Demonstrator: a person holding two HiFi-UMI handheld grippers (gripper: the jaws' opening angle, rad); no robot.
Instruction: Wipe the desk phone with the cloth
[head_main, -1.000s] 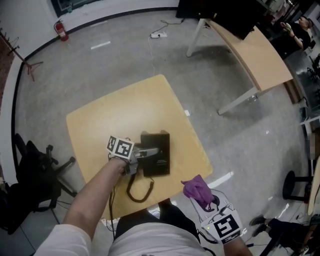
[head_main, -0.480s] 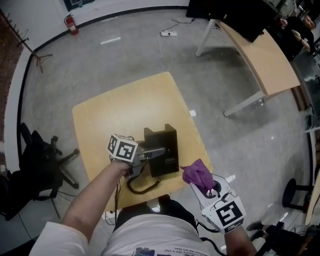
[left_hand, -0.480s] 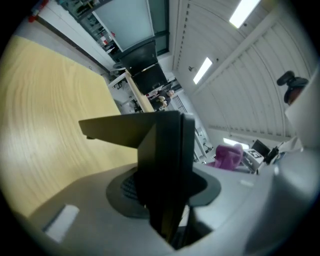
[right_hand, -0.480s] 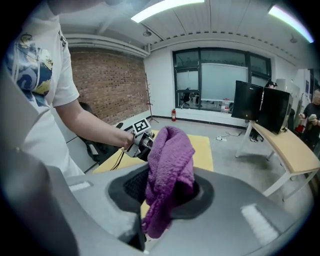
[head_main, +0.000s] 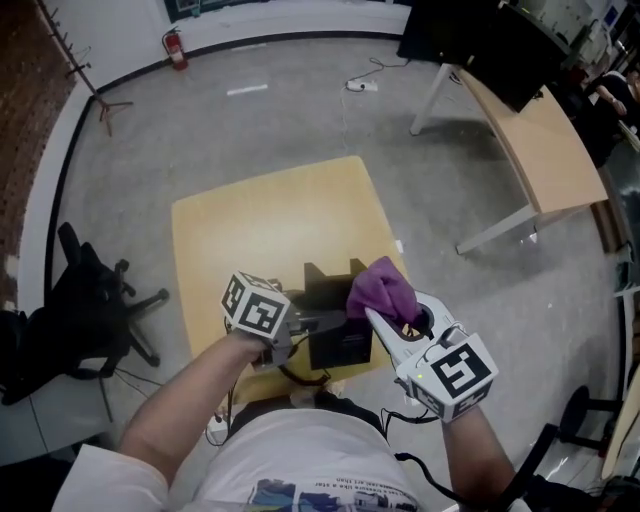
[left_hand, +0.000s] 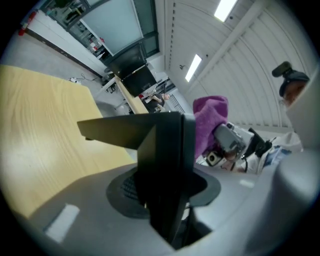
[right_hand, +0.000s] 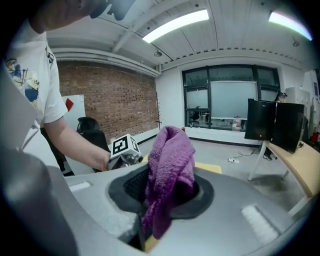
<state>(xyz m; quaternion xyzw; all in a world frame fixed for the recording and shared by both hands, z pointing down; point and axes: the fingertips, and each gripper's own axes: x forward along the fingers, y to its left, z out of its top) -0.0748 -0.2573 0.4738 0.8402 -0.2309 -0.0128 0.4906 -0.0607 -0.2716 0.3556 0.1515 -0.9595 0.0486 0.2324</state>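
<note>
The left gripper (head_main: 303, 325) is clenched on the black plastic desk phone (head_main: 335, 318). In the left gripper view its jaws are closed on a thin black edge of the phone (left_hand: 161, 165), which fills the gap between them. The phone sits on the light wooden square surface (head_main: 250, 230), close to the edge nearest the person.

The right gripper (head_main: 386, 318) is clamped on the purple fluffy cloth (head_main: 379, 290). In the right gripper view the cloth (right_hand: 169, 175) stands bunched up out of the closed jaws, with a fold hanging down in front of them.

In the head view the cloth overlaps the phone's right far corner. In the left gripper view the cloth (left_hand: 210, 125) lies just behind the phone's edge. Actual contact between cloth and phone cannot be confirmed.
</note>
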